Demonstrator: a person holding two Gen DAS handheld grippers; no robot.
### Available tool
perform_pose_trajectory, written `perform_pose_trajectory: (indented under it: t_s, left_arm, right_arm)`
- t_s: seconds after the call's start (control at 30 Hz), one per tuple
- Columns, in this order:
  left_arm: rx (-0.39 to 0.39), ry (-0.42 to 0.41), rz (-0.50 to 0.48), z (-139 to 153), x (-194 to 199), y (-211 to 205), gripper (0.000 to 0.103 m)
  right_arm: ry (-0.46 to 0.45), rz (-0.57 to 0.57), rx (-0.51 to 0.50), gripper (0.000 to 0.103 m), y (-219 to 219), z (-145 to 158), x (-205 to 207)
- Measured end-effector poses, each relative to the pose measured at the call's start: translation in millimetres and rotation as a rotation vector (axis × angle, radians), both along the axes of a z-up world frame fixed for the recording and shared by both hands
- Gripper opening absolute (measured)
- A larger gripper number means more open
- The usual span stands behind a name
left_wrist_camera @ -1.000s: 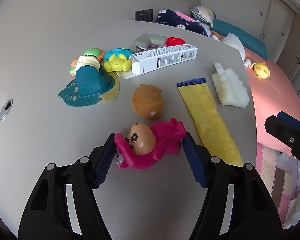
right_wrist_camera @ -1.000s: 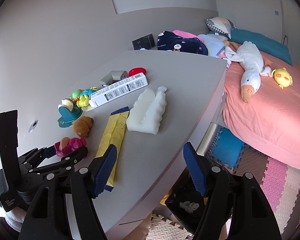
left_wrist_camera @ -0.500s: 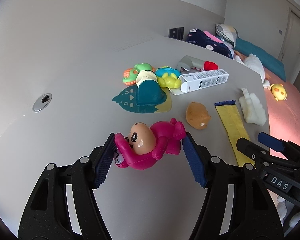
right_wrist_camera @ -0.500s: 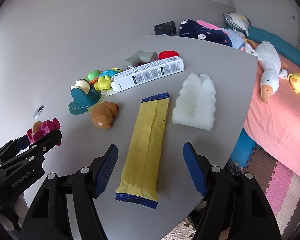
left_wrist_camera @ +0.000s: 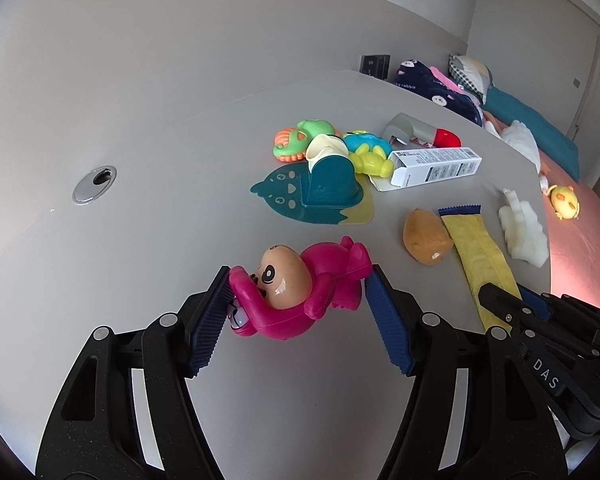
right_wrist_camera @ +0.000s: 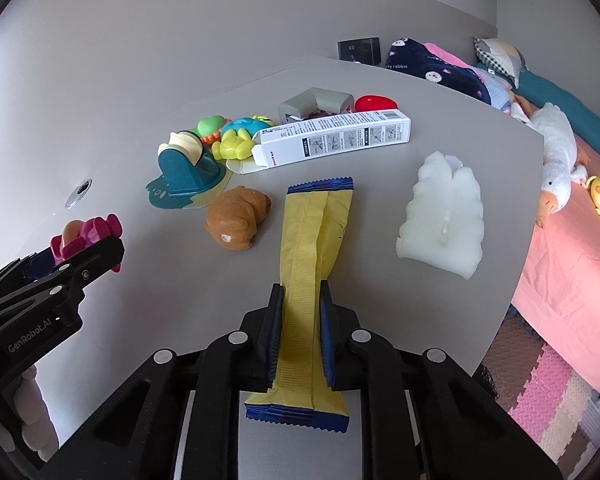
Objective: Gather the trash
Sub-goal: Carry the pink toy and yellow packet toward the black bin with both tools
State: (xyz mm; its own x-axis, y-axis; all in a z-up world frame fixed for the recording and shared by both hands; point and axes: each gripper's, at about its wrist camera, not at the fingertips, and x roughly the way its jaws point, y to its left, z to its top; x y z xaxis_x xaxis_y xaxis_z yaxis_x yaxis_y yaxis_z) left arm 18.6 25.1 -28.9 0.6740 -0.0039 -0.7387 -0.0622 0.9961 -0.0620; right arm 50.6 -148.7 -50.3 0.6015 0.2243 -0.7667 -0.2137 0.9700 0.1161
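Observation:
My right gripper is shut on a long yellow wrapper with blue ends, pinching it near its near end on the grey table. The wrapper also shows in the left wrist view. My left gripper is shut on a pink monkey toy and holds it above the table; the toy also shows at the left of the right wrist view. A white foam piece and a white carton lie further back.
A brown plush toy, a teal tape dispenser, small coloured rubber toys, a grey corner guard and a red piece lie on the table. A bed with a goose plush stands right of the table edge.
My right gripper moved down onto the yellow wrapper and closed on it. My left gripper carried the pink toy back and to the left, away from the other items.

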Motion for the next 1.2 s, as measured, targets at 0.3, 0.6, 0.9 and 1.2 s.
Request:
perform_pose_trajectory:
  t_s: [0.3, 0.6, 0.9, 1.2]
  left_arm:
    - [-0.002, -0.017, -0.023, 6, -5, -6, 0.065]
    - [-0.027, -0.028, -0.073, 15, -10, -20, 0.065]
    - [-0.018, -0.025, -0.127, 18, -15, -51, 0.065]
    - [-0.02, -0.014, -0.178, 20, -15, -82, 0.065]
  right_arm:
    - [-0.078, -0.039, 0.036, 0.017, -18, 29, -21]
    - [-0.114, -0.095, 0.043, 0.017, -49, 49, -35]
    - [-0.136, -0.125, 0.061, 0.017, -75, 58, -47]
    - [-0.148, -0.174, 0.084, 0.017, -109, 62, -58]
